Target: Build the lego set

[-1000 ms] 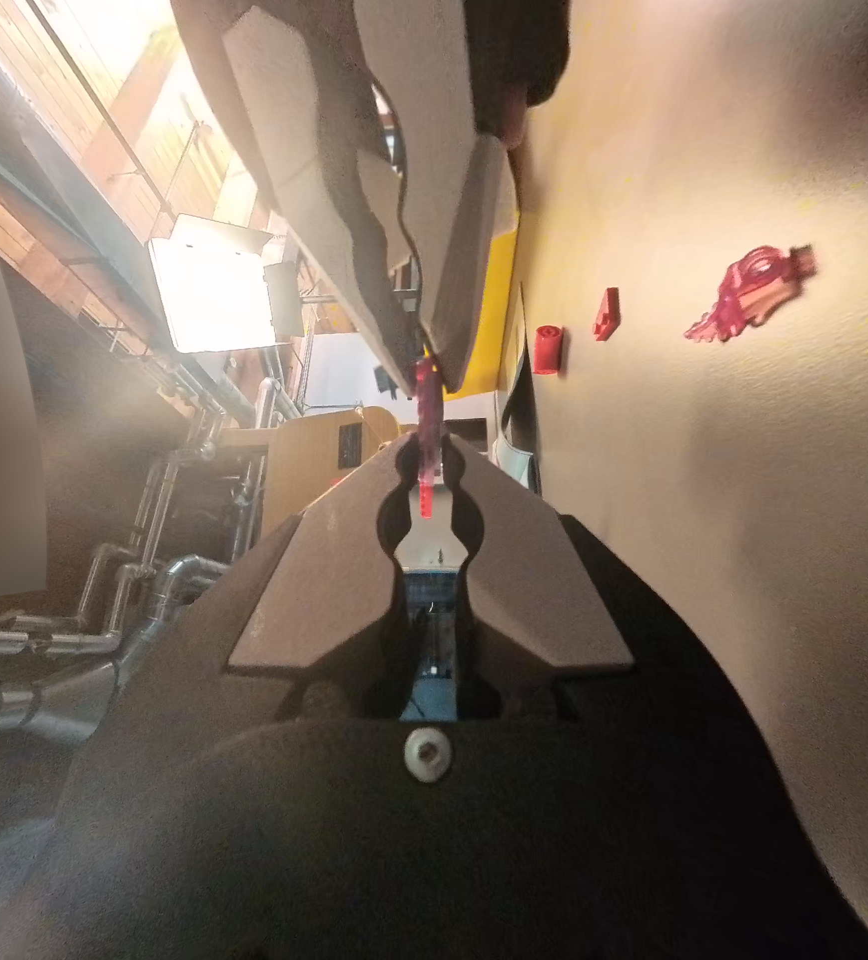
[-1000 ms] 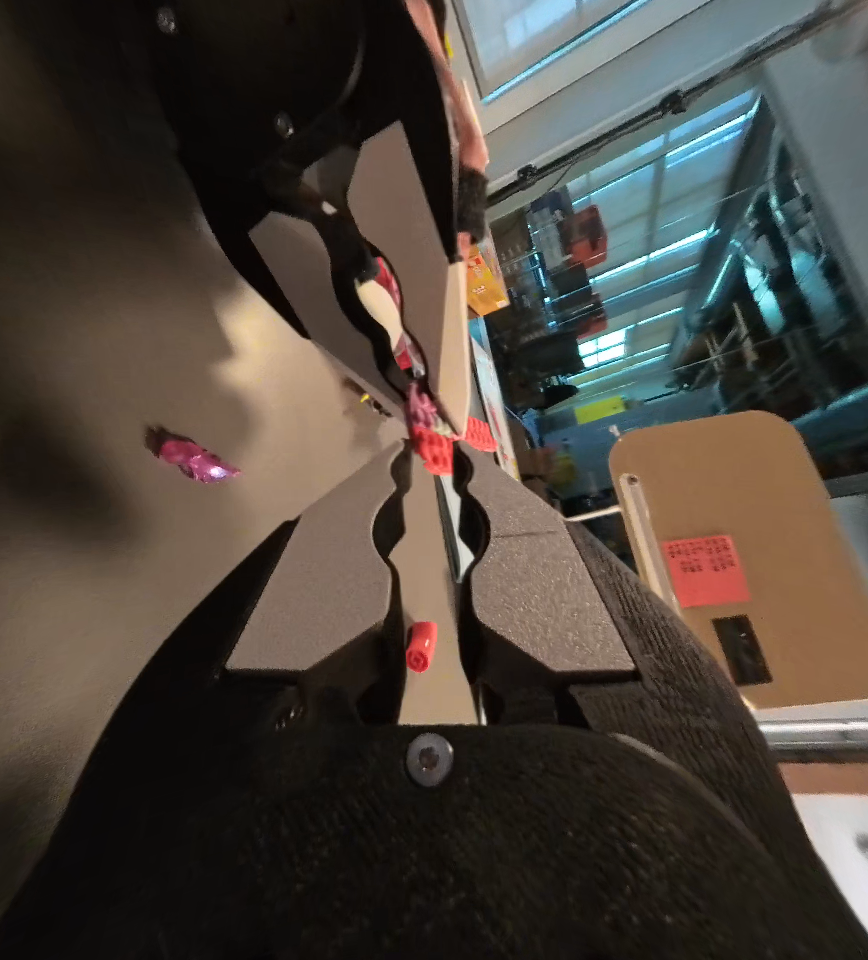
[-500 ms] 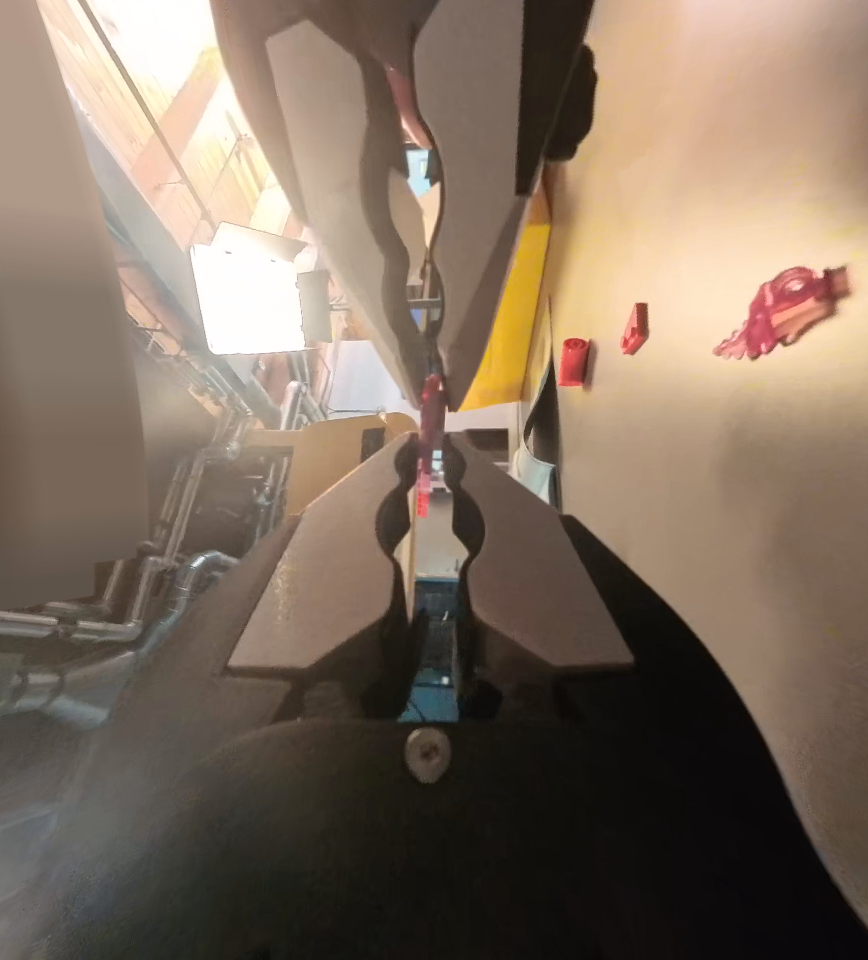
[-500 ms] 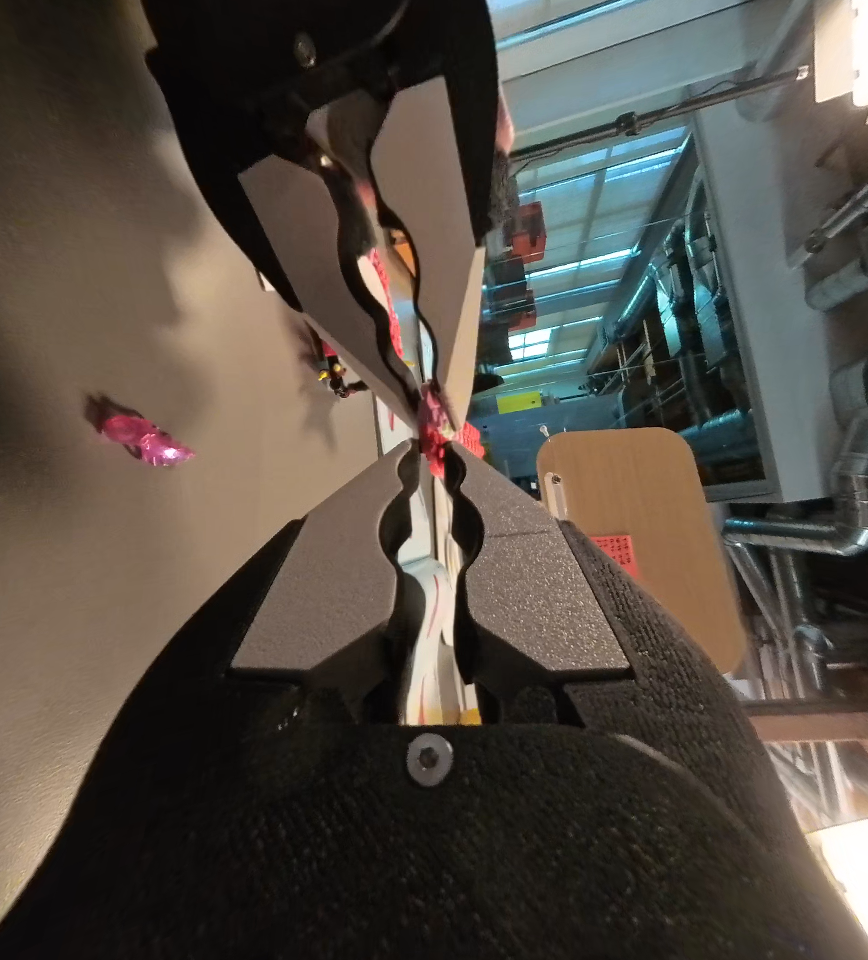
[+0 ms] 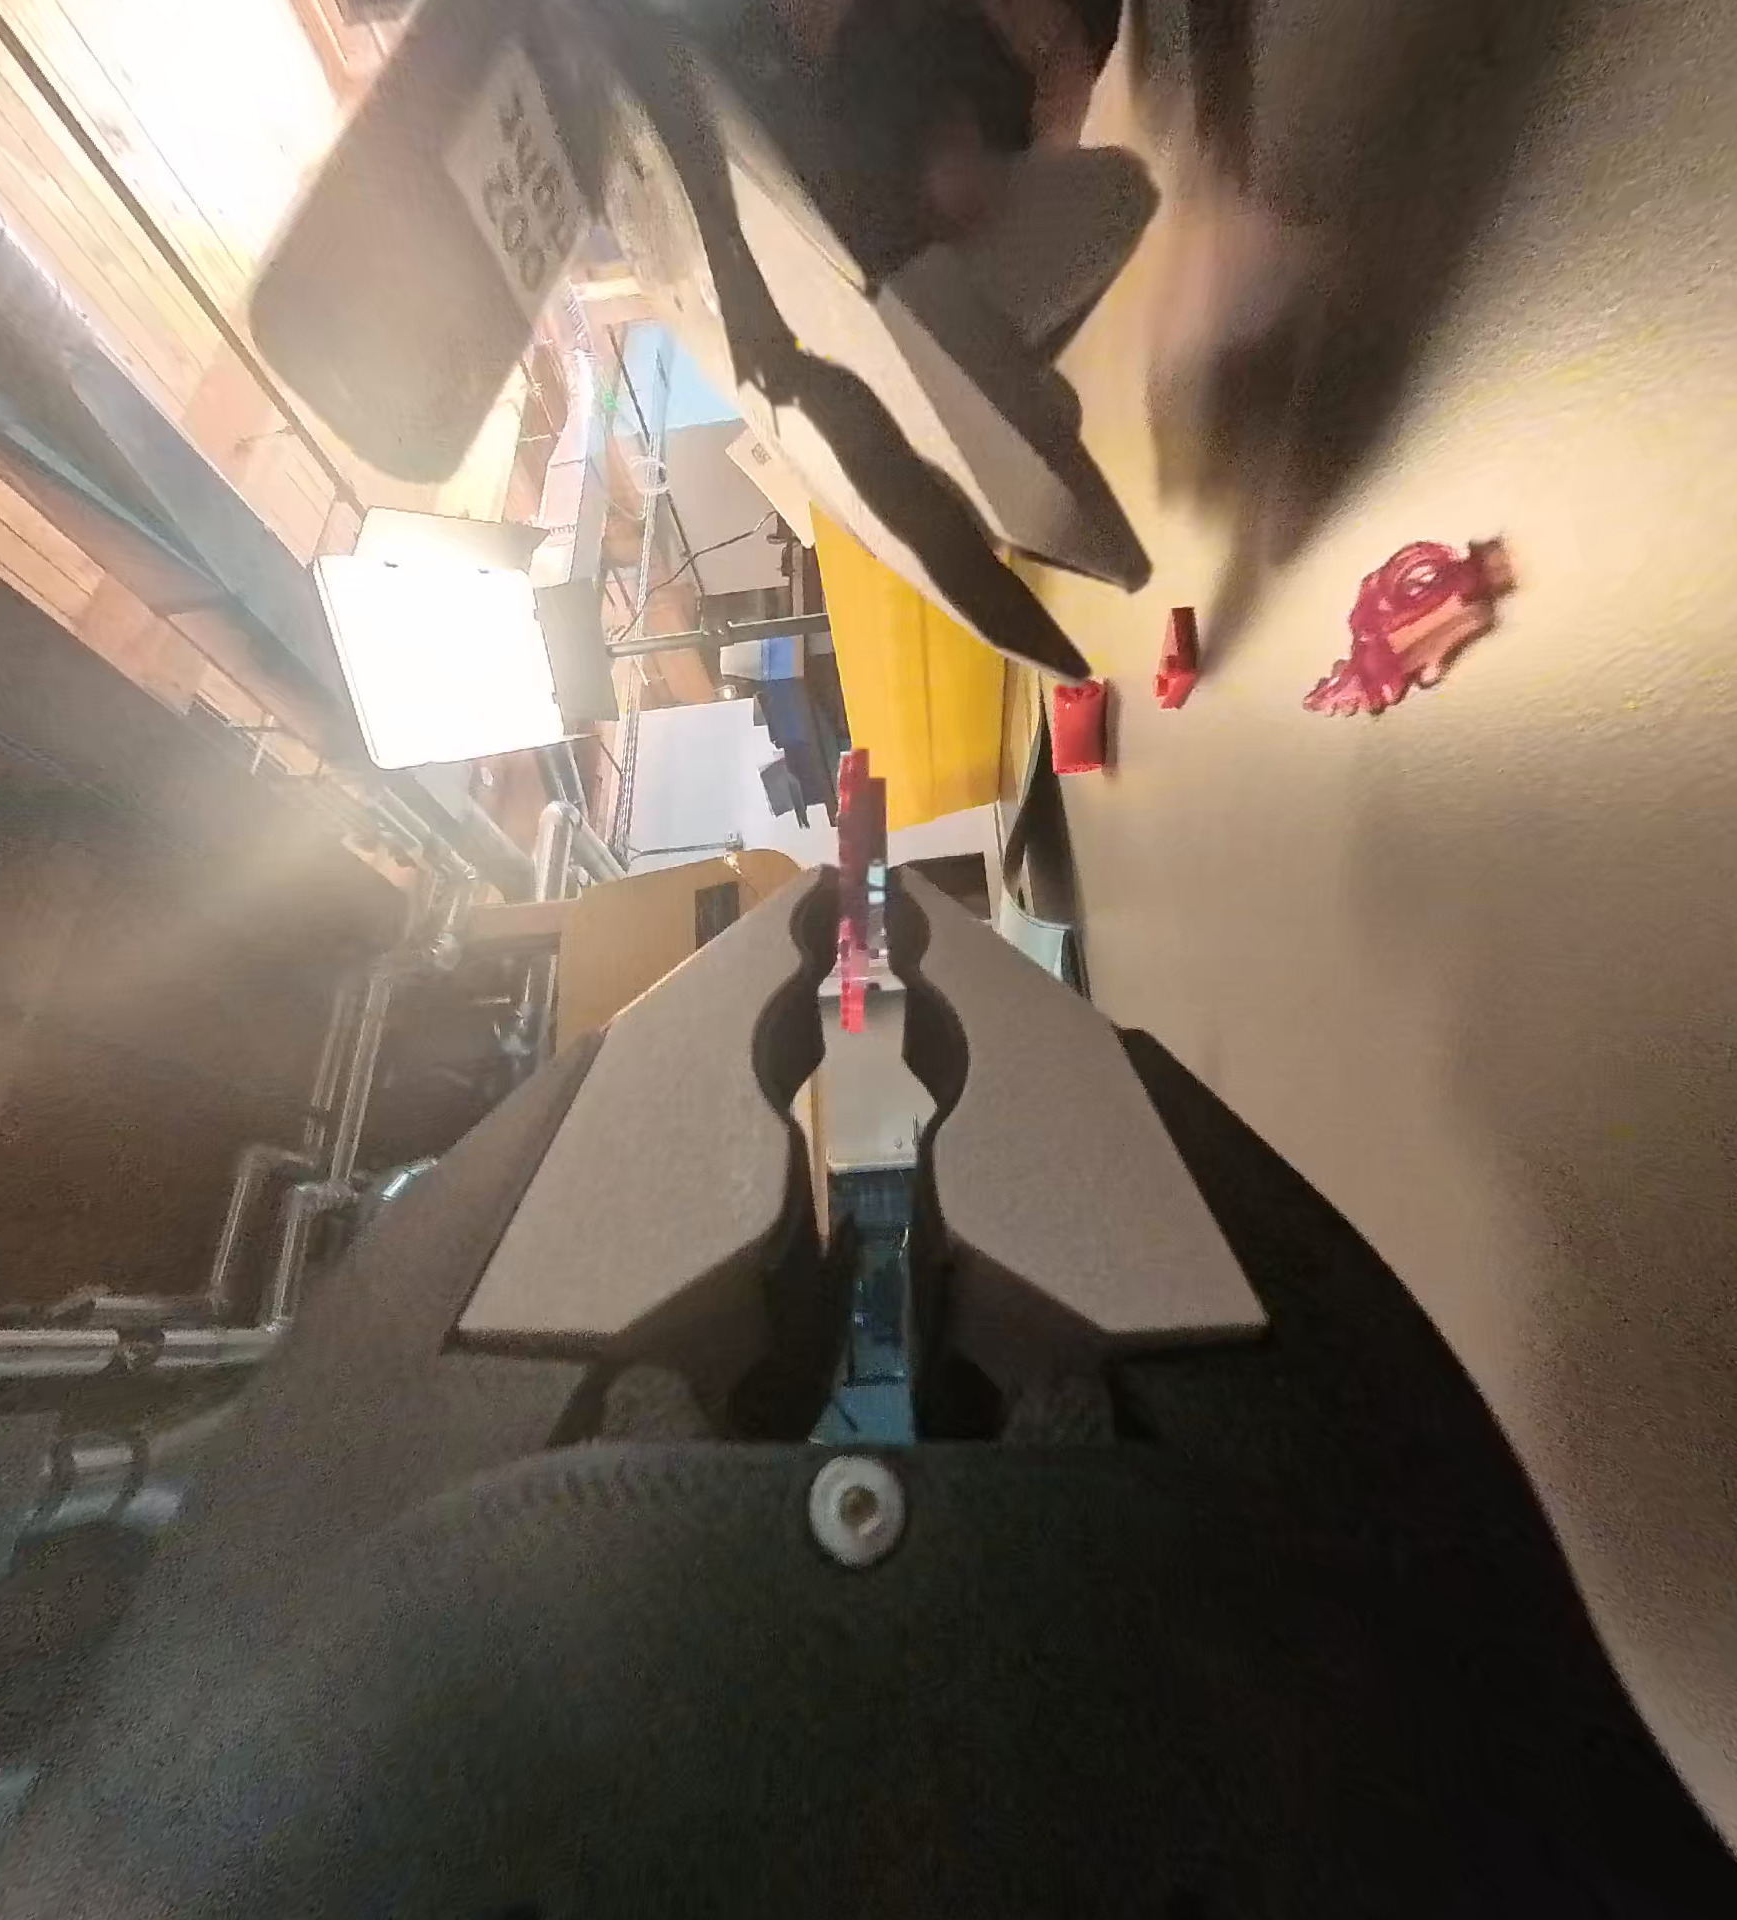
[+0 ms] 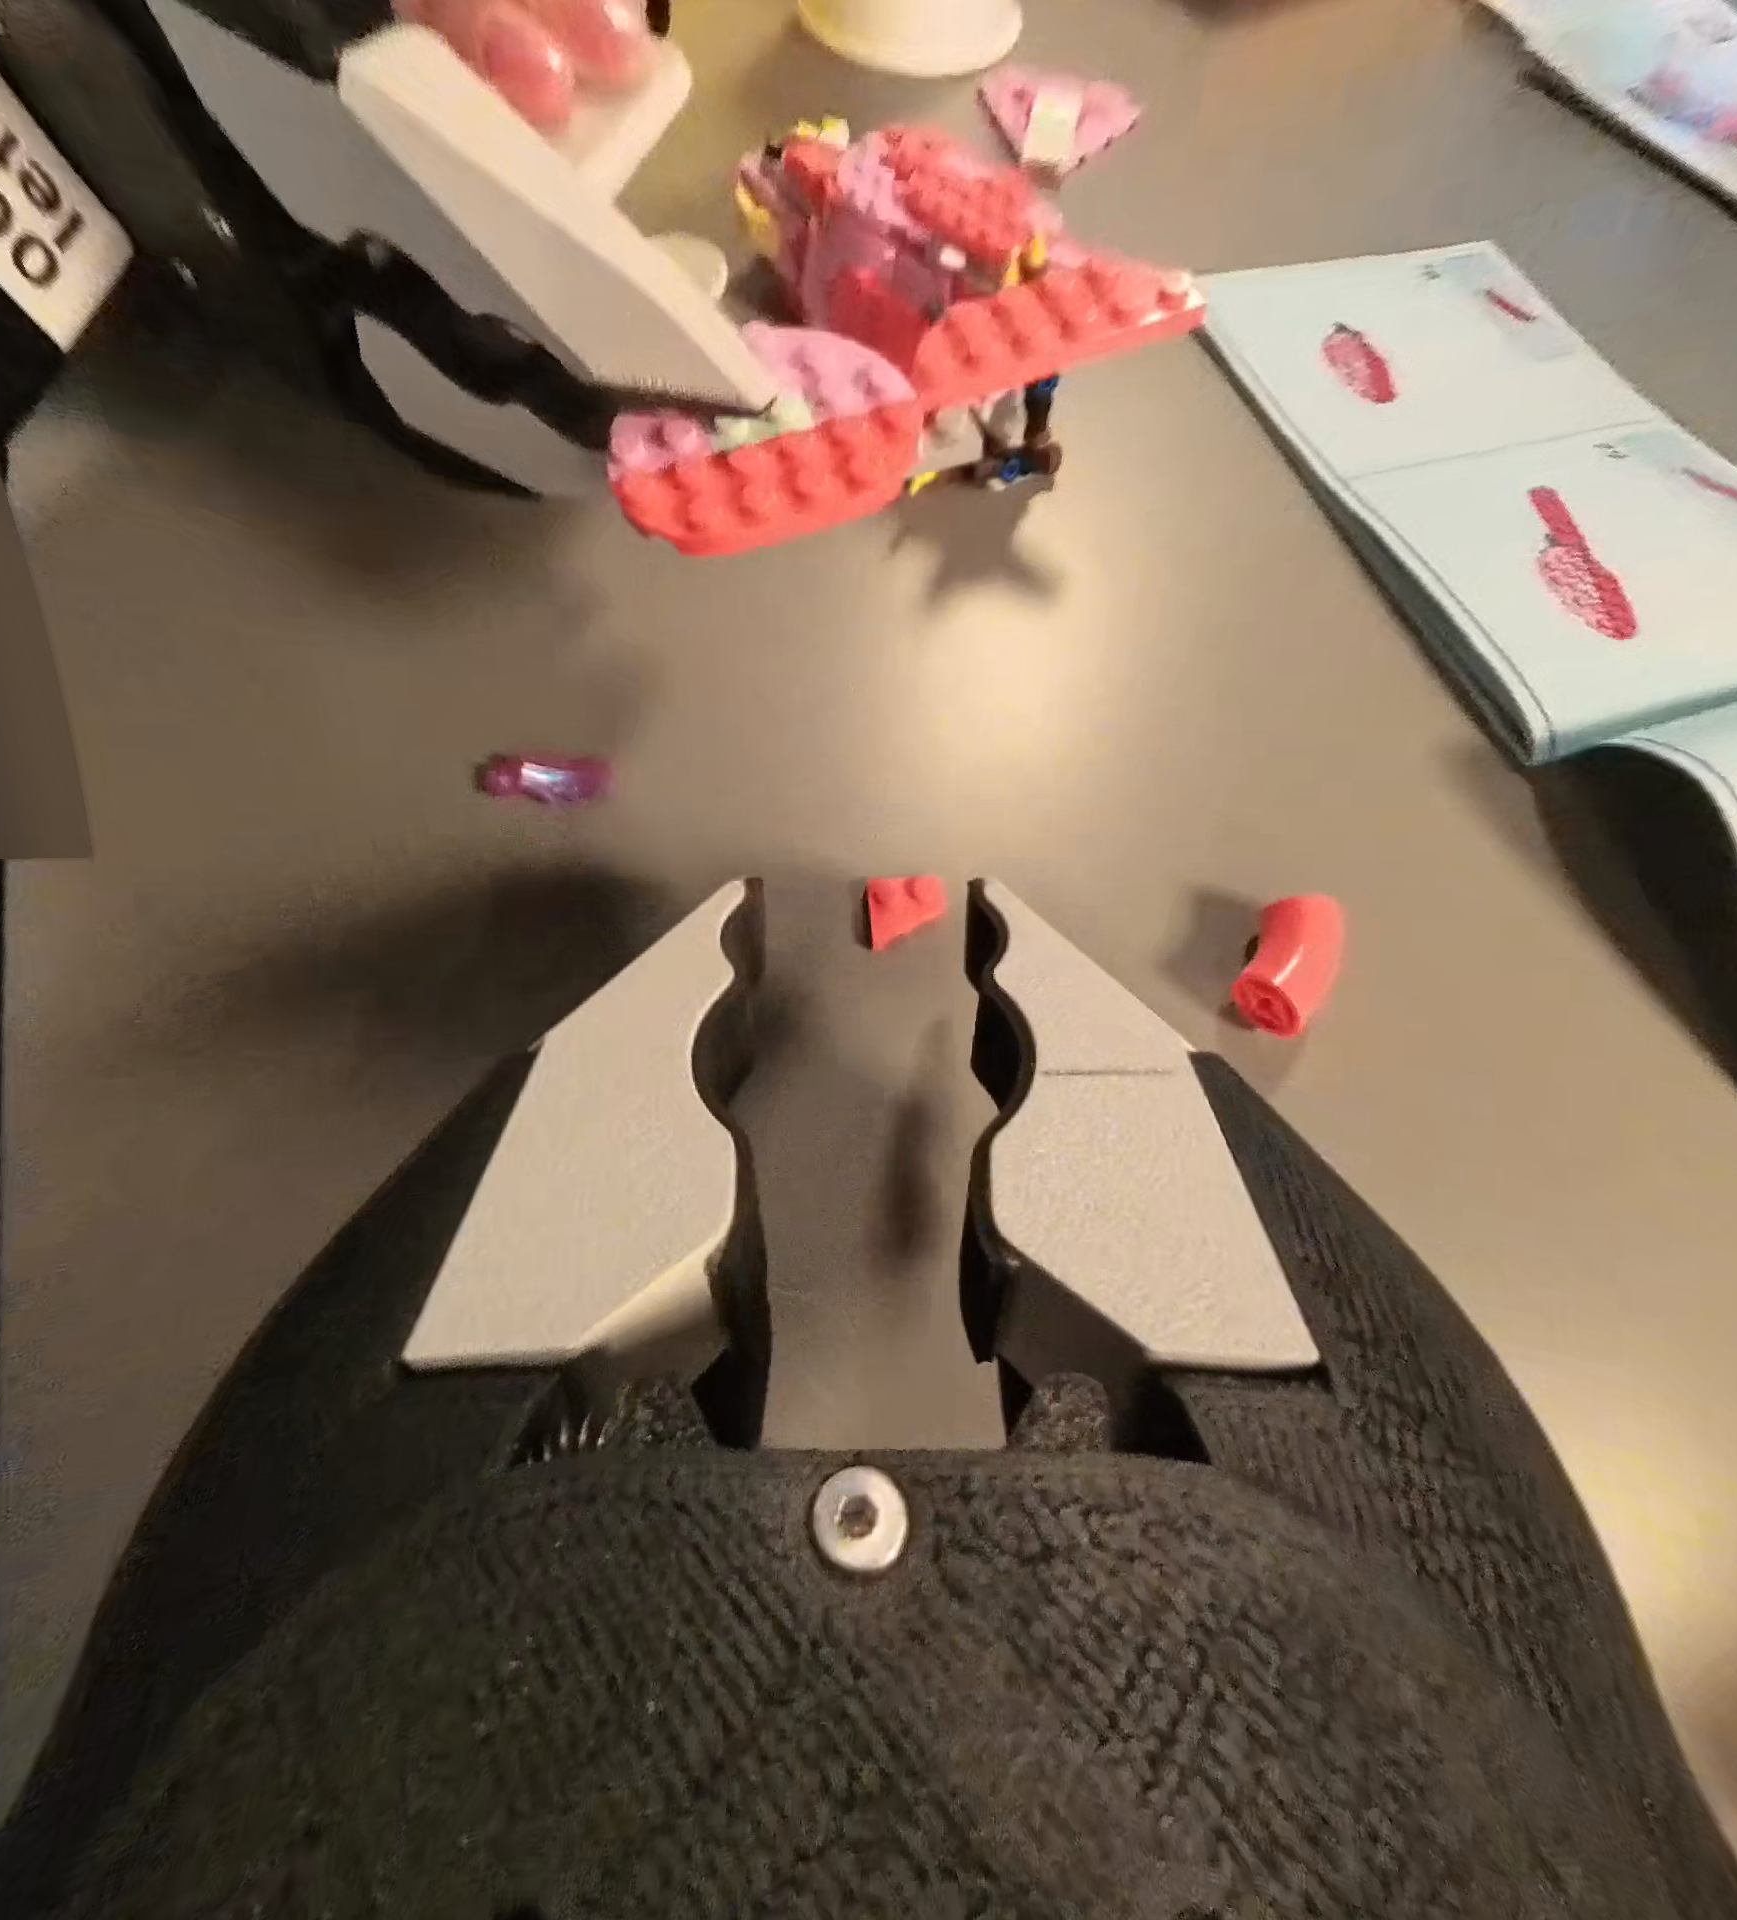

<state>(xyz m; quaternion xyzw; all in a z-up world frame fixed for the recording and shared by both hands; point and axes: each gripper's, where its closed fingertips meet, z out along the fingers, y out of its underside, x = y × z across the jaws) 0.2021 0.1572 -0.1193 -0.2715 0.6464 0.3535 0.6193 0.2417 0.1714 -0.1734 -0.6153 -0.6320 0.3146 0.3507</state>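
1. Two grippers, each with grey, matte, wavy-edged fingers on a black, coarse-textured body, over a smooth grey bench (image 6: 1155, 727).
2. Right gripper (image 6: 864, 894): jaws well apart with nothing clamped, just above the bench. A small red studded wedge plate (image 6: 903, 909) lies flat between the fingertips, clear of both pads.
3. Red curved cylinder piece (image 6: 1290, 961): glossy plastic, round end face toward the camera, lying on the bench just right of the right fingertip.
4. Translucent purple piece (image 6: 544, 777): shiny, elongated, on the bench to the left and farther off.
5. Left gripper (image 5: 859, 894): jaws nearly closed, pads pressed on the edge of a thin red-and-pink studded brick assembly (image 6: 895, 343), held off the bench. The assembly comprises long red studded plates, lilac rounded plates and a blurred pink-and-red stack on top.
6. Pale blue open booklet (image 6: 1529, 499): matte paper, lying flat on the bench at right.
7. Cream round base (image 6: 905, 31): on the bench at the far edge.
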